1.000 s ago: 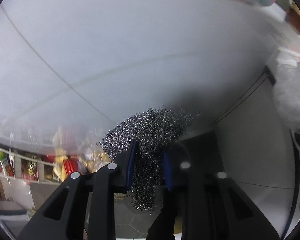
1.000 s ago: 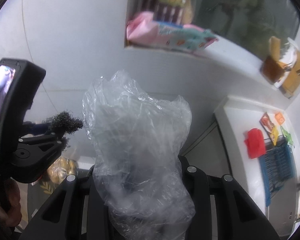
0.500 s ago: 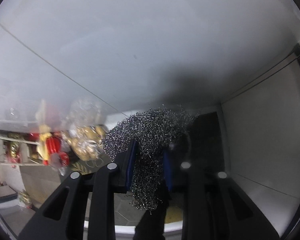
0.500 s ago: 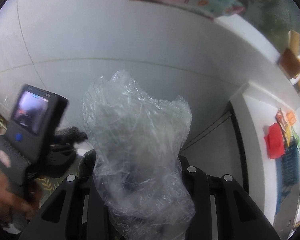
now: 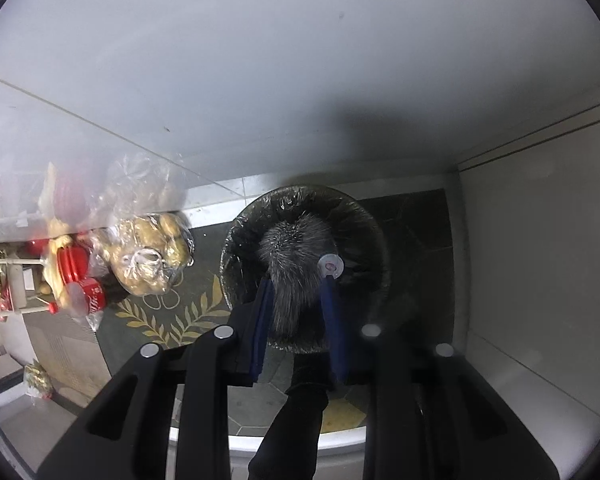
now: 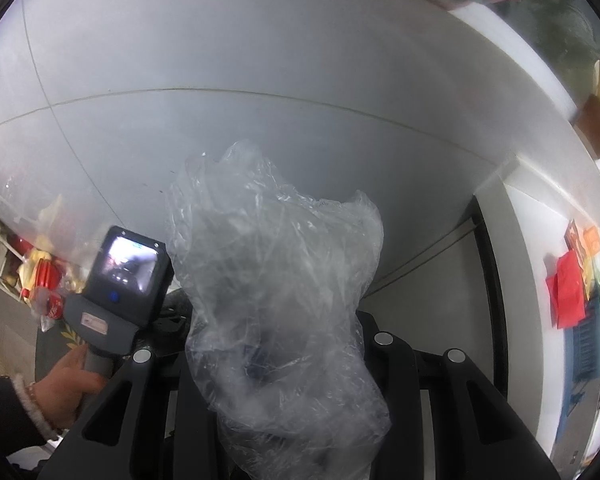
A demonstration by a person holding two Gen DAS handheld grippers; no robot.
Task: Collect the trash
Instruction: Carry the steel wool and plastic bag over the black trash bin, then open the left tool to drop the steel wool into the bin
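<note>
While clamped on a blurred grey steel-wool wad (image 5: 296, 268) above a round black-lined bin (image 5: 236, 240), left claw (image 5: 298, 304); right claw (image 6: 284, 364), seen only in its own view, holding crumpled clear plastic (image 6: 276, 280).

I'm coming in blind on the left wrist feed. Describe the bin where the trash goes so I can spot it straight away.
Start at the dark floor mat with gold leaf print below the white tiled wall. At the mat's right end stands the round bin, lined with a black bag, directly beneath the steel wool clamped between the blue fingers. Unlike the clear bag of potatoes to its left, it is dark, open-topped and circular.
</note>
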